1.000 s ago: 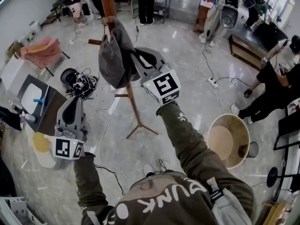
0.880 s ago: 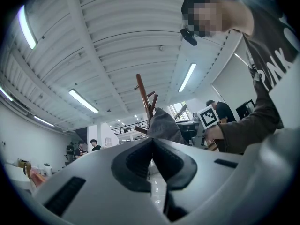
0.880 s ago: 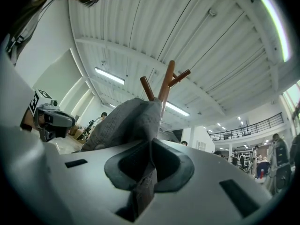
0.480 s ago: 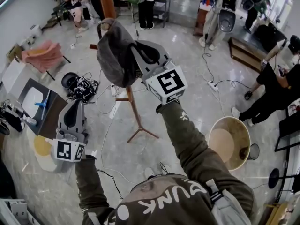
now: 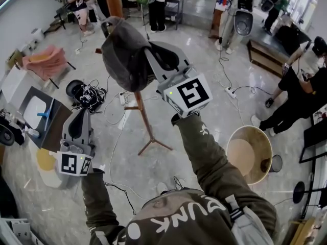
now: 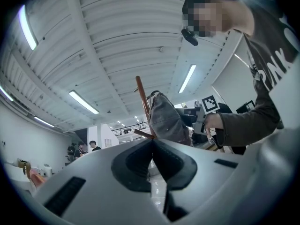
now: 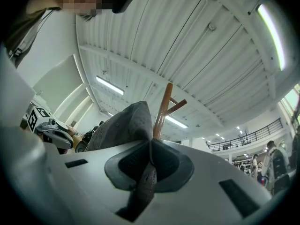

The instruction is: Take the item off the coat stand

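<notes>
**Entry: hat on stand, both grippers in view**

1. Sleeves (image 5: pixel 204 152): dark olive, one behind each gripper, nearest the head camera
2. Left gripper (image 5: pixel 82 111): low at the left and well apart from the stand. Its fingers (image 6: pixel 173 161) are pressed together with nothing between them
3. Right gripper (image 5: pixel 148 55): raised at centre, with its marker cube turned to the head camera. Its fingers (image 7: pixel 171 165) pinch a fold of the hat's cloth, and the fold trails down between them
4. Hat (image 5: pixel 122 55): grey and domed, held at the right gripper's tip. It sits right against the stand's pole at peg height; whether it still hangs on a peg cannot be told
5. Stand (image 5: pixel 144 117): a wooden pole with short angled pegs near the top and splayed feet on the glossy floor (image 5: pixel 204 70)
6. Tub (image 5: pixel 249 152): round and beige, on the floor at the right
7. Desk (image 5: pixel 59 116): dark top, at the left beyond the left gripper
8. Cables (image 5: pixel 92 93): a black tangle on the floor between desk and stand
9. Pink cloth (image 5: pixel 46 57): draped at the far left
10. People (image 5: pixel 301 101): at the right edge and along the far side of the room
</notes>
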